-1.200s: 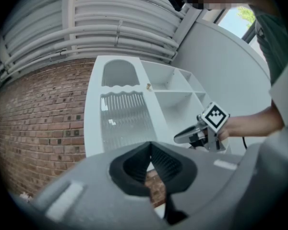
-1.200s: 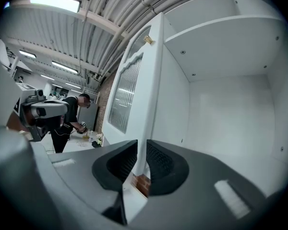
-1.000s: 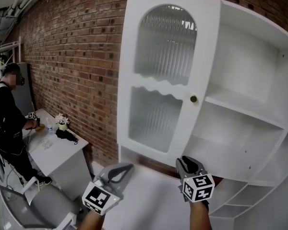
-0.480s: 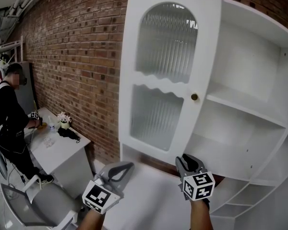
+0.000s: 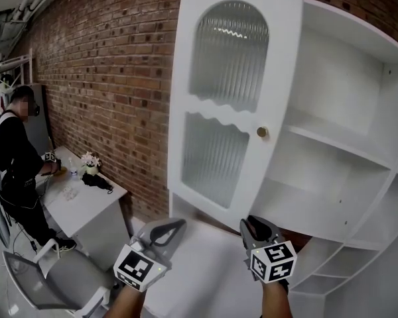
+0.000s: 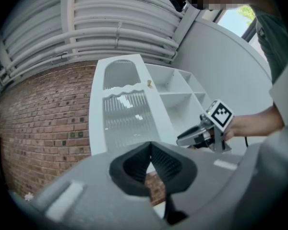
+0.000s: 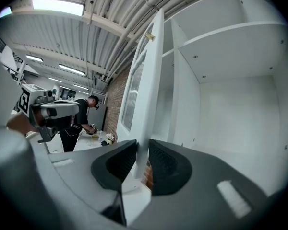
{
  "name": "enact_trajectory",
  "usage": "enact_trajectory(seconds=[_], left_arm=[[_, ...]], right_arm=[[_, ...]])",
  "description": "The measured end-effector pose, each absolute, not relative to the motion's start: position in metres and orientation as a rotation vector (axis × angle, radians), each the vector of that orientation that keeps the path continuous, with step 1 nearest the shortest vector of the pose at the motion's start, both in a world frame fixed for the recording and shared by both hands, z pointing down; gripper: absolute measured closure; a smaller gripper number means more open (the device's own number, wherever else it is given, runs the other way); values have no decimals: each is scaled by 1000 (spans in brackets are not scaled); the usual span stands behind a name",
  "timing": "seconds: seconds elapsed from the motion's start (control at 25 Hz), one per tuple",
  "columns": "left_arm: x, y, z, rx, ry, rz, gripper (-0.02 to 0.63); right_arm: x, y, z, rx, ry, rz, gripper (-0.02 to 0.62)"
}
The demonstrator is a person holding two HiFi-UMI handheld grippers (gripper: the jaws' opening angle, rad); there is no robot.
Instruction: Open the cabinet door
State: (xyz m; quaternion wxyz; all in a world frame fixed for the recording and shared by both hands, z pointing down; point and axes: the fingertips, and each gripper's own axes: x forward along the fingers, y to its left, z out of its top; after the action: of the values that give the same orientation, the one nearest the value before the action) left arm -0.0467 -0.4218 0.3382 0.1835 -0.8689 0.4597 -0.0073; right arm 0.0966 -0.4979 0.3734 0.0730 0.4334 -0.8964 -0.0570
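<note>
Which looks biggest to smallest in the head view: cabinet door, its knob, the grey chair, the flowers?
1. cabinet door
2. grey chair
3. flowers
4. knob
The flowers stand farther away, so those last two are unsure.

- The white cabinet door with ribbed glass panels [image 5: 233, 108] has swung a little further open, toward the red brick wall [image 5: 106, 78]; its small brass knob [image 5: 261, 132] now sits further left and higher in the head view.
- The right gripper [image 5: 254, 224] has shifted slightly left with it; its jaws have just been closing, with the door's lower edge between them.
</note>
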Motion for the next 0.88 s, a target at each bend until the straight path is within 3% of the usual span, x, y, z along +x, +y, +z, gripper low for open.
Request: enact_trajectory(seconds=[0.88], left_arm=[[-106, -343, 327, -2415, 1314, -3, 604]], right_arm=[[-4, -365, 370, 1129, -2740, -260, 546]])
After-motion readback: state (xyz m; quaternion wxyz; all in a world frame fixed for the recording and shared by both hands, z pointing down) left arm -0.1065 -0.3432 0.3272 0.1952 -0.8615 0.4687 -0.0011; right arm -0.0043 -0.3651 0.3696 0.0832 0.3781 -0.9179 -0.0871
